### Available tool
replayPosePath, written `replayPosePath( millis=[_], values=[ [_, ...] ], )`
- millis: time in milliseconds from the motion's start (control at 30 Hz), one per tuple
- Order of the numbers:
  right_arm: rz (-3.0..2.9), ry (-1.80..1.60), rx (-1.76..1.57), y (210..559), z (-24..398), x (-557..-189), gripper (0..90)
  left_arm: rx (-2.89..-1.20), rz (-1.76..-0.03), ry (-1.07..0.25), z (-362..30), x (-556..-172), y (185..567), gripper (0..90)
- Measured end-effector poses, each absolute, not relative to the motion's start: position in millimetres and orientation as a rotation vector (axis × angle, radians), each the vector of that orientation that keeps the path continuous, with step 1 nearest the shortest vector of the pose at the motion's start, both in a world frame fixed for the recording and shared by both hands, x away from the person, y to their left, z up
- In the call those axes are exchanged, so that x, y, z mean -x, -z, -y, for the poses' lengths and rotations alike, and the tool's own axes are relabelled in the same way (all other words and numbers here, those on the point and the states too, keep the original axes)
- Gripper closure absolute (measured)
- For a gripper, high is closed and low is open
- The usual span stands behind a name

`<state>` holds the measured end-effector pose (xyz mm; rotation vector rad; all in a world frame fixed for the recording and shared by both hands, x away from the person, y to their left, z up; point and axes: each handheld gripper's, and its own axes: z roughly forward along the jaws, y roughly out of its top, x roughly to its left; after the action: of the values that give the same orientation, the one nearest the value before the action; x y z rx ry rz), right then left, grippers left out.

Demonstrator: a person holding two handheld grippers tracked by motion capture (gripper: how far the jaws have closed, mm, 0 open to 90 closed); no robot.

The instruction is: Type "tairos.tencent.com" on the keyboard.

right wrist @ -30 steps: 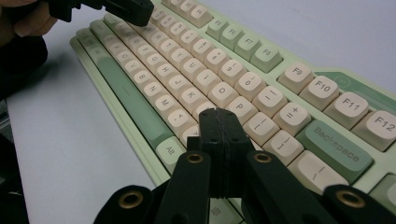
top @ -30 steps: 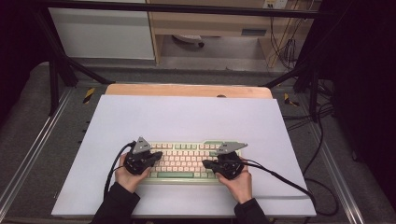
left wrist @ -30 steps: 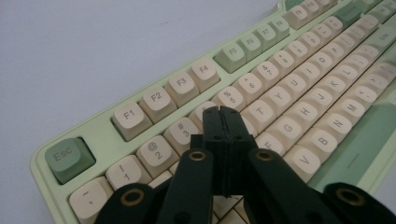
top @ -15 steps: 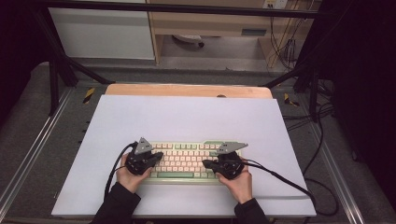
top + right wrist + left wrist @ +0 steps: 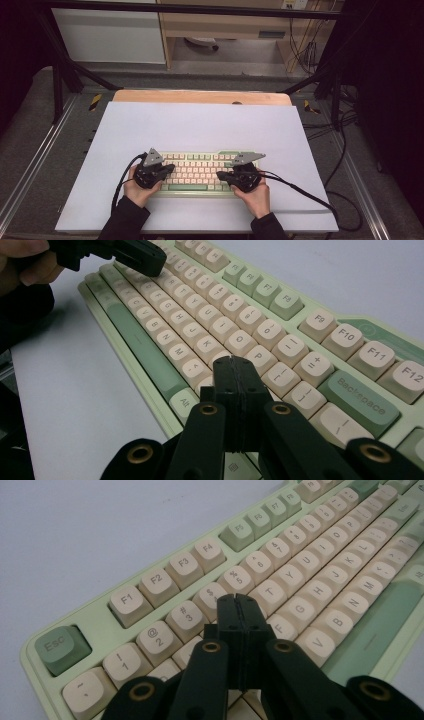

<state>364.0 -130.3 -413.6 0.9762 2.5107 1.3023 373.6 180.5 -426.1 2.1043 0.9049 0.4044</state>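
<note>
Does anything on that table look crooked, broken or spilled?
Nothing stands out. The green keyboard lies square on the white mat, no keys visibly missing, nothing spilled. Both the left gripper and right gripper sit over it, jaws shut.

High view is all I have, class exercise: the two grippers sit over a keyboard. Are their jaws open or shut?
Observer: Both shut. The left gripper has its jaws pressed together, holding nothing.
Operator: Where does its tip sit?
Observer: Over the keyboard, by the R key.
Operator: And the right one?
Observer: The right gripper points near the P key, with the Backspace key beside it.
</note>
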Motion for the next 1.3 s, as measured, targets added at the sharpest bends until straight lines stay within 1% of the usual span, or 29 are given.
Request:
replayPosePath(
  millis=[667,1300],
  values=[
    [-2.526,-1.319,-0.971,414.4,123.1,-363.2,90.0,-2.082,-0.894,-0.372,-198.9,-360.7,422.5,90.0],
    [-2.566,-1.335,-0.921,411.3,92.9,-359.6,90.0,-2.058,-0.912,-0.372,-213.0,-354.5,421.1,90.0]
  ],
)
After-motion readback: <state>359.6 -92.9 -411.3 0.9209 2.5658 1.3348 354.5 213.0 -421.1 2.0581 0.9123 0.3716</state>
